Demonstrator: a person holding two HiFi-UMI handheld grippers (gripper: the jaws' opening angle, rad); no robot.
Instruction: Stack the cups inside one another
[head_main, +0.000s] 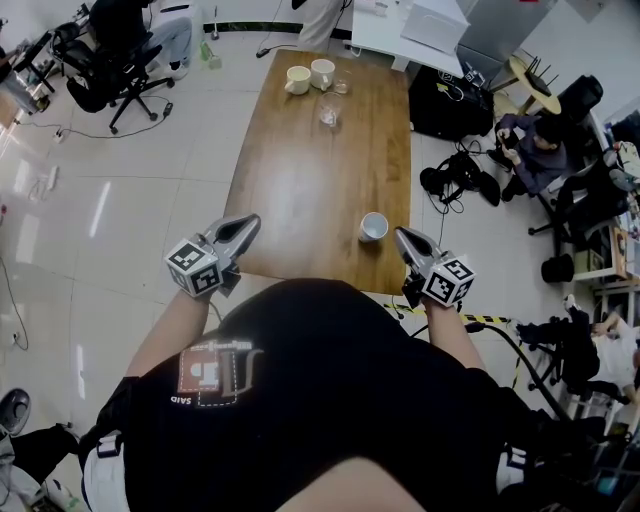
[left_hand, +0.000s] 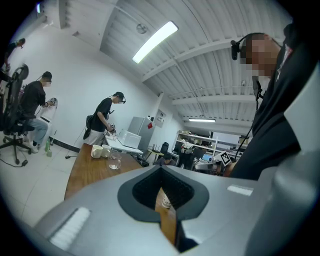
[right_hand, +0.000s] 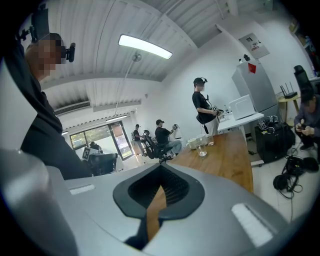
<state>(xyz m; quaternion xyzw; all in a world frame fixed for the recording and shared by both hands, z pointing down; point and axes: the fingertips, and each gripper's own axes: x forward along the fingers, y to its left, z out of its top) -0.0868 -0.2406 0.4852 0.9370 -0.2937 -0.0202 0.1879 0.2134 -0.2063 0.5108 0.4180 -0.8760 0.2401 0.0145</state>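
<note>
Two forearms (head_main: 172, 335) reach out from the body, well apart, each holding its gripper at the near edge of the table (head_main: 300, 190) with the tips pointing ahead along it. Left gripper (head_main: 247, 225) is held level and clenched, jaws together with nothing between them. Right gripper (head_main: 401, 236) is likewise clenched and empty, dipping slightly. A white cup (head_main: 373, 227) stands on the table just beside the right gripper's tip, on the side toward the left gripper, mouth up, with nothing seen inside. Far ahead of both grippers, at the table's other end, two pale mugs (head_main: 297, 80) sit side by side. Two clear glasses (head_main: 329, 114) stand near them, each on its own.
</note>
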